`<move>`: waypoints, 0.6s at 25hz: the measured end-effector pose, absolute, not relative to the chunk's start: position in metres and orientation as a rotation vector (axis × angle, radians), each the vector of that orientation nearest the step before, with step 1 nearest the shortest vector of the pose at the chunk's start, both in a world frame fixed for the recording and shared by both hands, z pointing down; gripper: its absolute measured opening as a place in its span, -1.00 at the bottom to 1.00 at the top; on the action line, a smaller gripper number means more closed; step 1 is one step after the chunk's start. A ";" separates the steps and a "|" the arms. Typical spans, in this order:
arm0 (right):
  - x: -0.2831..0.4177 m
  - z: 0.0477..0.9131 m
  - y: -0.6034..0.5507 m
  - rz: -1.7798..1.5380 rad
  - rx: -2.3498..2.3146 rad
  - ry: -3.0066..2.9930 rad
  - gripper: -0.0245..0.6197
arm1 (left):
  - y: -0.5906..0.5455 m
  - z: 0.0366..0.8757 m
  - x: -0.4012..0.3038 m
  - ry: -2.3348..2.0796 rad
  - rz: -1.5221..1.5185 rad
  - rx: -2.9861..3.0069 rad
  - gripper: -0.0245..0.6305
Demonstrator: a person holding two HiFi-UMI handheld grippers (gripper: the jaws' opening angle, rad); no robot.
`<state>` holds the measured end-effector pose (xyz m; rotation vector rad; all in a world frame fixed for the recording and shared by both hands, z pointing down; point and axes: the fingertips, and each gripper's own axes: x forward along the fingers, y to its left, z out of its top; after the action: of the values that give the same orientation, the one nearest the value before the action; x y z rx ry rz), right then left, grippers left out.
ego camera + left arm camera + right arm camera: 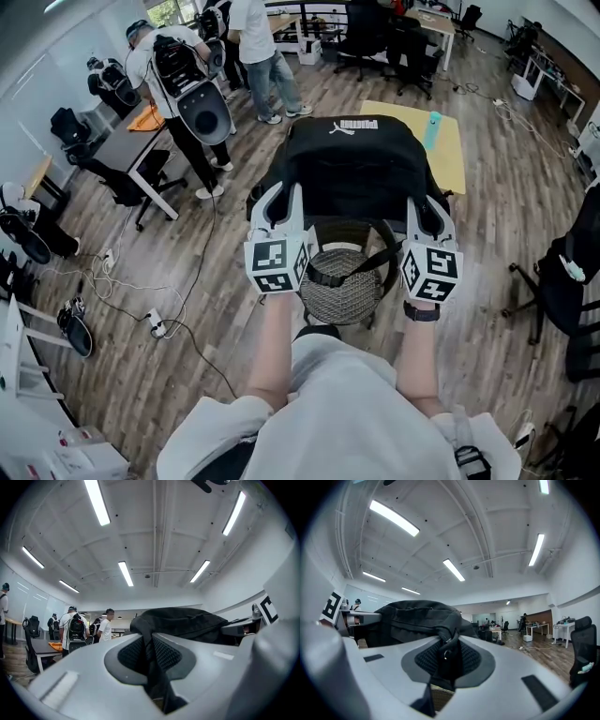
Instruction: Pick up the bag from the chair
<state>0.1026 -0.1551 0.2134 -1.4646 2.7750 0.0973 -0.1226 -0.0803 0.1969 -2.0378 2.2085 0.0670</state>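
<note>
A black backpack [354,161] with a white logo hangs in the air above the round woven chair seat [343,284], held up from both sides. My left gripper [280,208] is shut on the black bag's strap [151,667] at its left side. My right gripper [424,214] is shut on the bag's strap [447,660] at its right side, where a small metal ring shows between the jaws. A loose strap [354,270] droops from the bag over the seat. In both gripper views the bag's [180,623] [417,618] bulk fills the space beyond the jaws.
A person with a backpack [183,80] and another person [261,52] stand at the back left beside a desk [131,141]. Black office chairs [562,281] stand on the right. A yellow mat [450,150] lies behind the bag. Cables and a power strip [155,323] trail over the wooden floor at left.
</note>
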 end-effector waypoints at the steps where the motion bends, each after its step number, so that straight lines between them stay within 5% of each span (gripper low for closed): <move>1: 0.105 0.212 -0.156 0.099 -1.466 2.775 -0.69 | -0.081 0.196 -0.120 2.207 0.071 -2.040 -0.76; 15: 0.110 0.209 -0.167 0.098 -1.482 2.775 -0.69 | -0.092 0.192 -0.116 2.183 0.120 -2.088 -0.75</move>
<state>0.1102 -0.1672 0.2088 -1.4822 2.7746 0.0982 -0.1158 -0.0920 0.1916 -2.0876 2.1831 0.1198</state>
